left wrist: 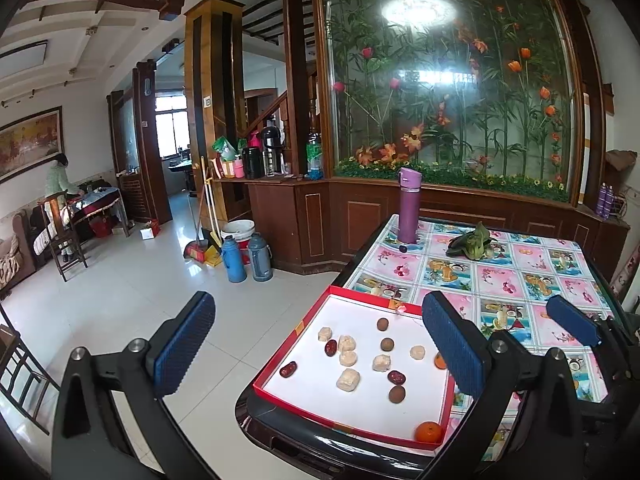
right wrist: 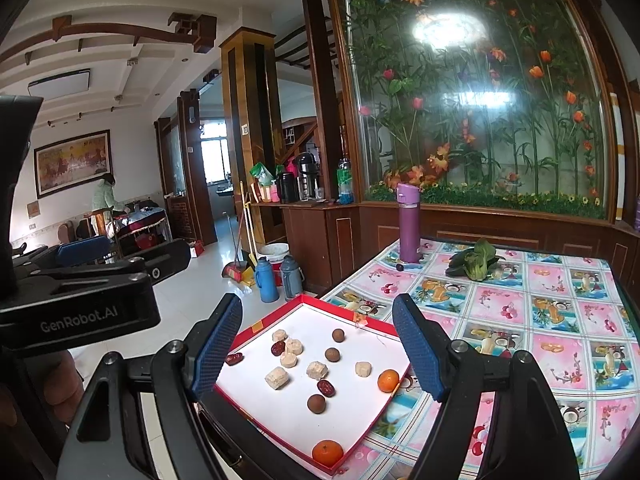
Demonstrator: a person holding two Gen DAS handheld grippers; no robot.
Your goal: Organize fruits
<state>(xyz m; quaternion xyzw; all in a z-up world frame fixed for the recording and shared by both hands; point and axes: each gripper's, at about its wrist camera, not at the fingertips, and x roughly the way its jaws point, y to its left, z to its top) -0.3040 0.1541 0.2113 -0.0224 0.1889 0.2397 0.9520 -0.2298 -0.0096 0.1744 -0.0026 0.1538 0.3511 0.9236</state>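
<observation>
Both claws hover above the near end of the counter (right wrist: 560, 320), which is covered in a pink and blue fruit-print cloth. Left claw (left wrist: 320, 344) spread wide, nothing between its blue ribbed pads; its left finger hangs out over the tiled floor, its right finger over the tray's right side. Right claw (right wrist: 320, 348) also spread wide and empty, its fingers straddling the tray. A shallow red-rimmed tray (right wrist: 380, 432) with a white floor sits at the counter's near-left corner. Fruits lie scattered loose inside it: one orange mandarin (right wrist: 327, 452) in the near corner, a second mandarin (right wrist: 388, 380) against the right rim, three round brown fruits (right wrist: 316, 404) spaced along the middle, three dark red dates (right wrist: 325, 387) spread from the left rim to the centre. Pale beige chunks (right wrist: 276, 377) lie among them, several clustered near the left, none stacked. At the counter's far end stands an upright purple bottle (right wrist: 408, 224), with a small dark round fruit (right wrist: 399, 267) just in front of its base. A leafy green vegetable (right wrist: 476, 260) lies to the bottle's right, well apart from the tray. In the right wrist view the left claw's black housing marked "GenRobot.AI" fills the left edge. A person (left wrist: 58, 184) stands at a table in the far room.
</observation>
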